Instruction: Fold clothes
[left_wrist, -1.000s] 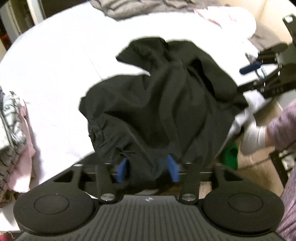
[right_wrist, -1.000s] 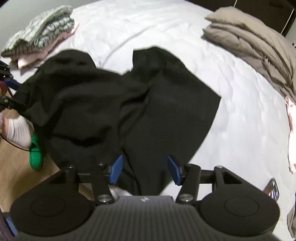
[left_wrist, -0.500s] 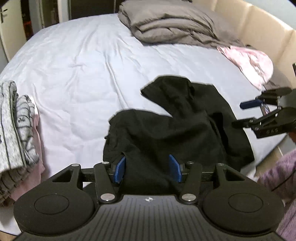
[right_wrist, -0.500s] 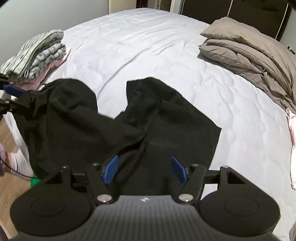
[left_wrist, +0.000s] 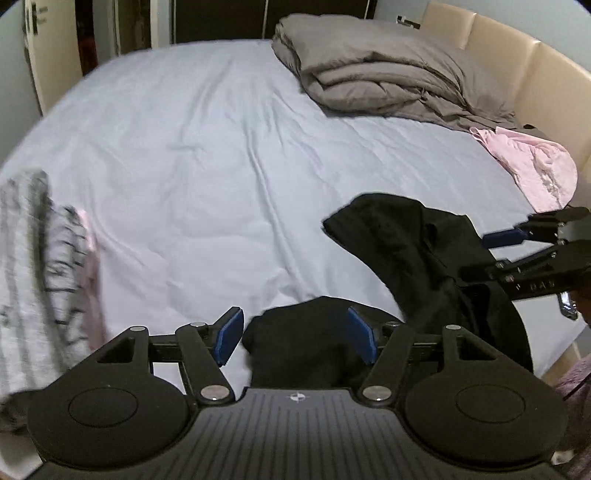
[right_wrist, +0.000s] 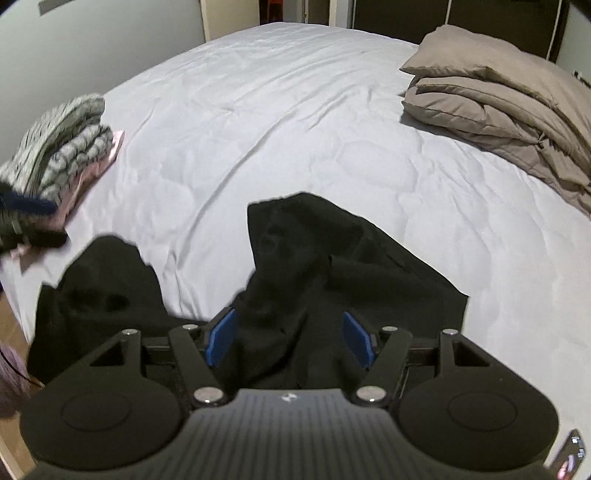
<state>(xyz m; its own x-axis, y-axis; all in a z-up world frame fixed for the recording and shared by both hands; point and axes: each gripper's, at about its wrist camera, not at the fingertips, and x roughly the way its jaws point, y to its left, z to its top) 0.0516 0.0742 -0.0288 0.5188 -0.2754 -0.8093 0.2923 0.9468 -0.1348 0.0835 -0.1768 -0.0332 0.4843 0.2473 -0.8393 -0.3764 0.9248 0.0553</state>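
holding both tools wide over the bed (left_wrist: 207, 155). my left tool (left_wrist: 295, 339) and right tool (right_wrist: 288, 338) grip nothing; black garment (right_wrist: 332, 258) lies crumpled beneath.

A black garment (right_wrist: 354, 266) lies on a white bed sheet (right_wrist: 295, 122), near a grey-striped folded stack (right_wrist: 62, 144) and taupe duvet (right_wrist: 509, 110).

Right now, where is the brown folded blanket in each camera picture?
Left wrist view: the brown folded blanket lies at the top, right of the middle, on the white bed.
Right wrist view: it lies at the upper right edge.
Shared landmark: the black garment near both grippers.
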